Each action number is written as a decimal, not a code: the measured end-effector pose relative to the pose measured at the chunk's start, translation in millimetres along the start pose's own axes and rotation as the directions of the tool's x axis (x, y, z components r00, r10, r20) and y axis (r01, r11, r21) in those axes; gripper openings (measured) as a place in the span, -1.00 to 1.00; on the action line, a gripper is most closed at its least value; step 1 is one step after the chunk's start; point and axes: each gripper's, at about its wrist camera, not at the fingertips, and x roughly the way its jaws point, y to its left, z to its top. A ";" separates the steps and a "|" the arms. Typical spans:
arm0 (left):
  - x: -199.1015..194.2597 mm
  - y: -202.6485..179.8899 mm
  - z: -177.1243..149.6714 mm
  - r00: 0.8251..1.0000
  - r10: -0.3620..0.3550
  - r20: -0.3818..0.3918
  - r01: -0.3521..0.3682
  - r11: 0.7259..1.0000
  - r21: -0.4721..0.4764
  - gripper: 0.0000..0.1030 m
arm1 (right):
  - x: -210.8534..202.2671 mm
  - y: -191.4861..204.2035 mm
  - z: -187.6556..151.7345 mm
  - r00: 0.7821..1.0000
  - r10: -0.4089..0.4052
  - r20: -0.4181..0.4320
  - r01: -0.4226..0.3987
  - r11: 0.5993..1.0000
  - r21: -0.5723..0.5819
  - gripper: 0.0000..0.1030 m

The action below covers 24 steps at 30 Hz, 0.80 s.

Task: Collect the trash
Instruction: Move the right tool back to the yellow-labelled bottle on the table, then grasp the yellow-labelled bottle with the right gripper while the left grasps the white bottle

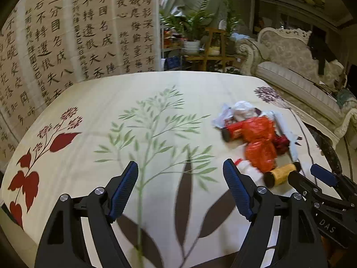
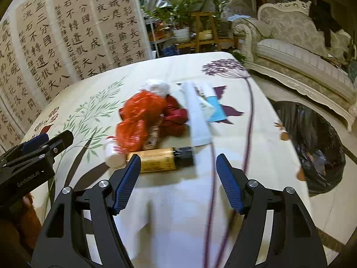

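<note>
- I take the trash pile (image 2: 154,120) as my landmark; it lies on the table's flowered cloth (image 2: 178,212), towards the side where the black bin bag (image 2: 312,143) stands open on the floor.
- In the pile an orange crumpled plastic bag (image 2: 140,116) sits in the middle, with a white wad (image 2: 156,87) behind it and dark red wrappers (image 2: 176,118) just beside it.
- A long white packet (image 2: 196,116) lies along the pile's far side, partly over a blue-and-white pouch (image 2: 212,107).
- At the pile's near edge a yellow bottle with a black cap (image 2: 160,159) lies on its side, touching a small white bottle (image 2: 113,154).
- My right gripper (image 2: 178,178) hovers just short of the pile, jaws spread with nothing between them; one blue pad is just beside the yellow bottle.
- My left gripper (image 1: 180,189) is well to the pile's left over bare cloth, jaws spread wide and empty.
- Beyond the pile stand a calligraphy screen (image 1: 78,33), potted plants (image 1: 194,26) and a pale sofa (image 1: 290,67).
</note>
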 end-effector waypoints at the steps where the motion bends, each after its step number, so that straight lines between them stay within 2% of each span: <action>1: 0.8 4.2 -1.9 1.000 0.002 -0.004 -0.002 1.000 -0.009 0.48 | 2.0 2.5 0.1 1.000 0.002 -0.004 -0.002 1.000 -0.005 0.34; 12: 5.6 14.8 -6.8 1.000 -0.010 -0.017 0.010 0.999 -0.033 0.48 | 18.4 10.7 0.6 0.998 -0.022 -0.055 0.021 1.000 -0.018 0.43; 24: 6.6 -3.0 -8.6 0.998 -0.053 -0.027 0.053 0.999 -0.007 0.49 | 5.1 -0.1 -1.7 0.999 -0.033 -0.022 0.033 0.999 0.000 0.40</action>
